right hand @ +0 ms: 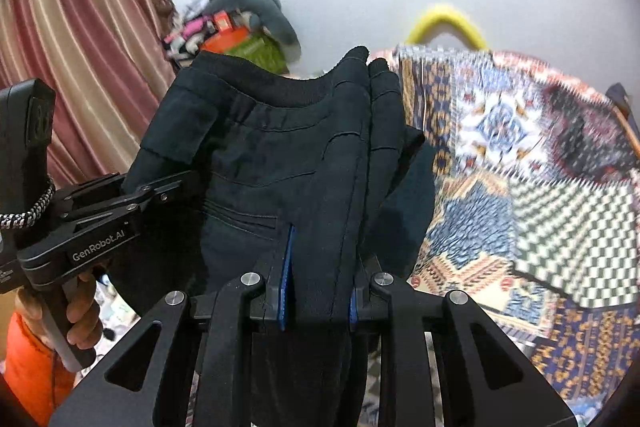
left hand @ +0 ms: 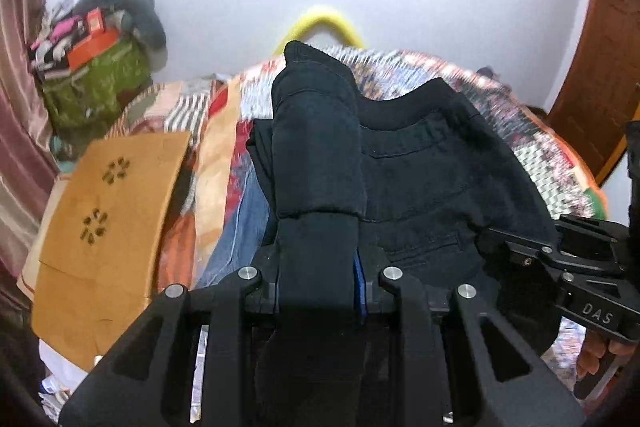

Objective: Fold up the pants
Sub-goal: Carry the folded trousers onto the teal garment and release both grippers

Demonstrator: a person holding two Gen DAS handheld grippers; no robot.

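The black pants point(left hand: 420, 187) hang above the bed, held up at the waistband, with a back pocket facing the cameras. My left gripper point(left hand: 320, 259) is shut on a thick bunch of the waistband cloth, which hides its fingertips. In the right wrist view my right gripper point(right hand: 320, 267) is shut on the other side of the pants point(right hand: 280, 147), its blue pads point(right hand: 286, 275) pressing a fold. Each view also shows the other tool: the right gripper point(left hand: 496, 239) at the right edge, and the left gripper point(right hand: 176, 187) at the left, held by a hand point(right hand: 80, 311).
A patterned quilt point(right hand: 540, 167) covers the bed below the pants. A cardboard box point(left hand: 108, 219) lies at the bed's left. Bags and clothes point(left hand: 92, 75) are piled in the corner by a pink curtain point(right hand: 80, 47). A wooden door point(left hand: 600, 67) stands at the right.
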